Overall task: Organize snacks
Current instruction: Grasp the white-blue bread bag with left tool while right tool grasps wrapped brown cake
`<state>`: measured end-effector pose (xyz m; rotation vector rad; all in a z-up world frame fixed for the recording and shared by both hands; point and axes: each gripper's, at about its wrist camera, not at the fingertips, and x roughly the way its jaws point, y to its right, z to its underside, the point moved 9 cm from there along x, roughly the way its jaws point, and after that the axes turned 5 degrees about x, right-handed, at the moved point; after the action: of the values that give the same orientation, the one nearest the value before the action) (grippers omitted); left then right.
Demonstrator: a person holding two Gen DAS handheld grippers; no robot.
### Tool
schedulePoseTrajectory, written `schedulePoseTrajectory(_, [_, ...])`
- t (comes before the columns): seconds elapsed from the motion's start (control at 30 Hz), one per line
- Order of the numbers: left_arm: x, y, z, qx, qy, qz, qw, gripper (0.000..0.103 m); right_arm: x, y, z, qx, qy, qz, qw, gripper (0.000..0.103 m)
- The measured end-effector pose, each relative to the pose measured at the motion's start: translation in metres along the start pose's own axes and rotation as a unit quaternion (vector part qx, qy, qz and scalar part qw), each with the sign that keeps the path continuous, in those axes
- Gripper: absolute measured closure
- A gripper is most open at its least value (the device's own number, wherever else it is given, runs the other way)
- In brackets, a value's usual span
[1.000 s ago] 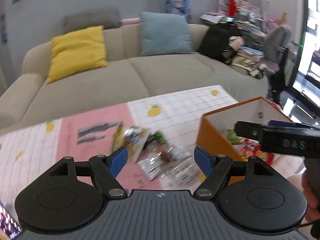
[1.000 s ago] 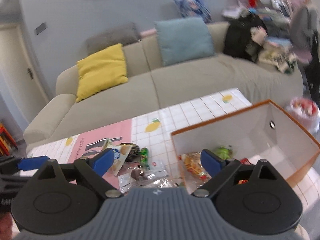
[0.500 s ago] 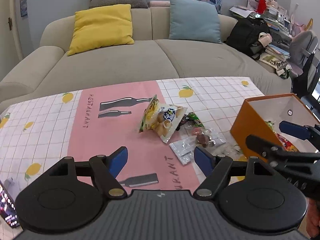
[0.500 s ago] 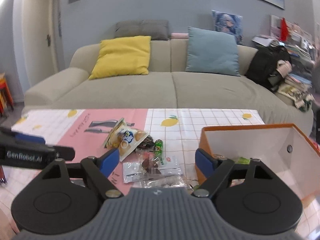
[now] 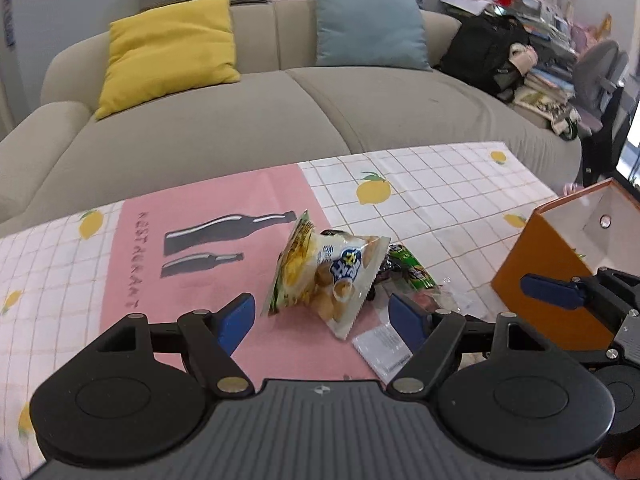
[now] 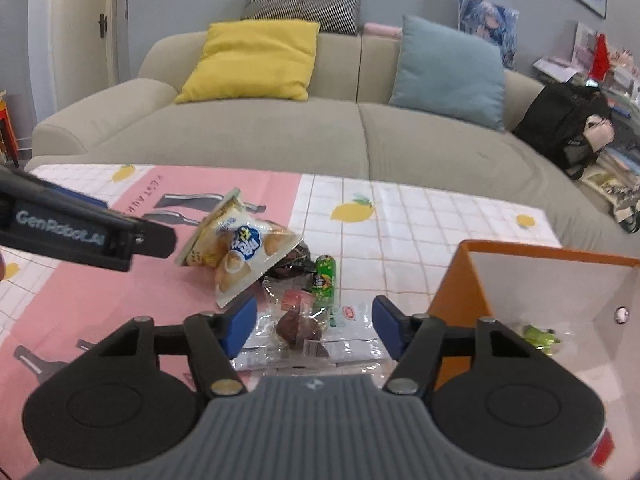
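Orange storage box [image 5: 536, 280], white inside, serves as the landmark throughout.

Left wrist view. Left gripper [image 5: 322, 318]: jaws spread wide, nothing between the pads, released. Straight ahead of it, left of the box, lies the white-and-yellow snack bag [image 5: 324, 276], propped at a slant, long axis running from far left to near right, its lower corner between the blue fingertips' lines. A green packet [image 5: 412, 270] and a clear wrapper [image 5: 384, 344] lie between bag and box. Right gripper [image 5: 576, 296] shows at the box's near wall.

Right wrist view. Right gripper [image 6: 314, 326]: jaws have just been closing, now part-way in; a clear-wrapped brown cake [image 6: 300, 330] sits between them, but the pads do not appear to press on it, so not yet gripped. The cake lies just left of the box, the green packet [image 6: 325, 280] beyond it. The snack bag [image 6: 240, 246] lies farther left. Judged: the right hand is nearer the cake, the left nearer the bag. A green item [image 6: 538, 336] already lies in the box.

Surface: pink and white-checked tablecloth [image 6: 420, 216], lemon print. Room: beige sofa [image 6: 360, 140], yellow cushion [image 6: 252, 60] and blue cushion [image 6: 448, 72] behind the box.
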<state>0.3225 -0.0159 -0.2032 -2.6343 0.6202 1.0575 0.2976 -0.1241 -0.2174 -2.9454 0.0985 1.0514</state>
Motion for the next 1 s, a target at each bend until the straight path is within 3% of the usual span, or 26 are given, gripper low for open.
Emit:
schedulePoseTrajectory(0.3, [0.057,0.003,-0.007,0.058,0.001,0.01,0.9983,0.013,0.045,-0.002,0.003,0.016,-0.034,-0.013,0.999,0.041])
schedulePoseTrajectory(0.47, [0.079,0.002,-0.009,0.077,-0.003,-0.002,0.997,0.012,0.058,0.001,0.011,0.036,-0.054,-0.023,0.998,0.041])
schedulePoseTrajectory(0.6, [0.095,-0.001,-0.007,0.081,-0.012,-0.008,0.9966,0.009,0.065,0.002,0.017,0.05,-0.069,-0.032,0.996,0.041])
schedulePoseTrajectory(0.77, [0.11,-0.005,-0.002,0.055,-0.027,0.013,0.998,0.009,0.07,0.008,0.021,0.074,-0.076,-0.034,0.994,0.041])
schedulePoseTrajectory(0.93, [0.108,-0.003,-0.002,0.044,-0.025,0.02,0.9985,0.019,0.068,0.007,0.023,0.075,-0.073,-0.043,0.994,0.057])
schedulePoseTrajectory(1.0, [0.107,-0.002,-0.002,0.038,-0.028,0.023,0.9986,0.023,0.067,0.006,0.023,0.073,-0.072,-0.042,0.994,0.059])
